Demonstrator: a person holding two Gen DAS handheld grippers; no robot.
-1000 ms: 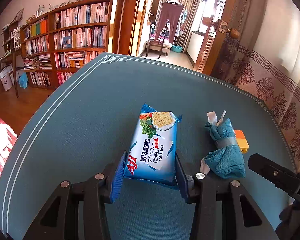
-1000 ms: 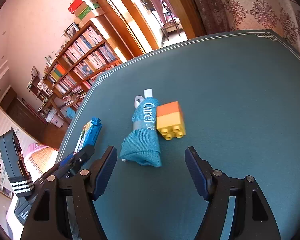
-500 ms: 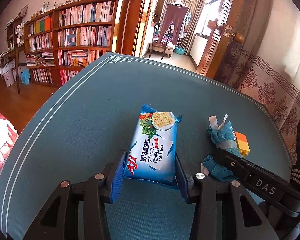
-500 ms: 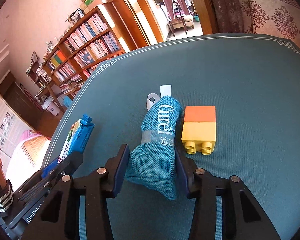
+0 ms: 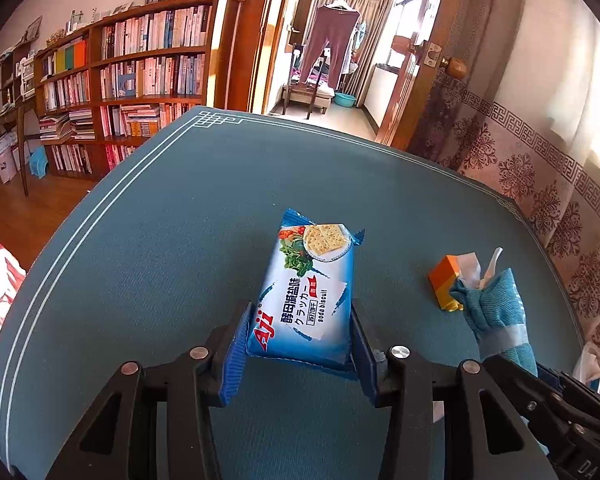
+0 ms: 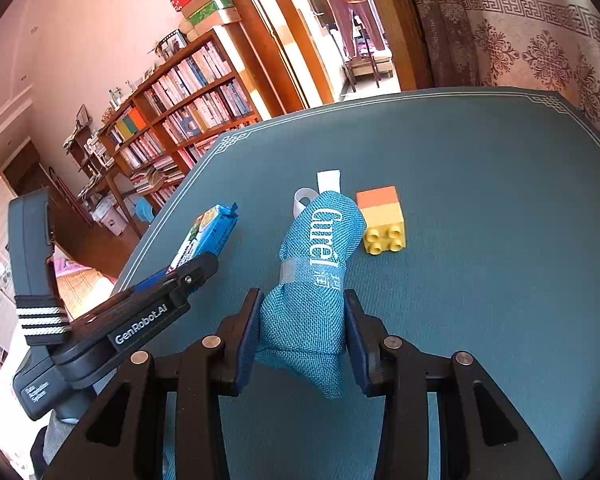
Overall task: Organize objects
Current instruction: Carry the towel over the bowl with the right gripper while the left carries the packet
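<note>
Your right gripper [image 6: 302, 332] was clenched on the teal cloth pouch [image 6: 312, 280], its blue pads pressing into the soft woven bundle low in the frame; those jaws had just been closing, with the pouch between them. The pouch was a coarse-knit roll bound by a grey band, white lettering along its length, and white tags poking from its far end. Just right of it, apart from the pads, sat the toy brick [image 6: 381, 220], a blocky piece with an orange half, a yellow half and round studs facing you.

Your left gripper [image 5: 298, 340] was grasping the cracker packet [image 5: 308, 292] by its near end, at lower centre of that frame. The packet was a glossy blue and white plastic wrapper, flat and oblong, with crimped ends and a picture of square crackers and vegetables.

Both rested over the table [image 5: 160, 260], covered in a dull blue-green textured mat edged with thin white lines and a fretwork corner.

The left view showed the packet's printed face, and the pouch only from its tagged end at right, with the brick half hidden behind it. The right view showed the pouch's lettering and the brick's studs, gave the packet only edge-on at left centre, and showed the black body of your left gripper with a striped strap. A wooden bookshelf [image 6: 188, 120] filled the upper left of the right view.
</note>
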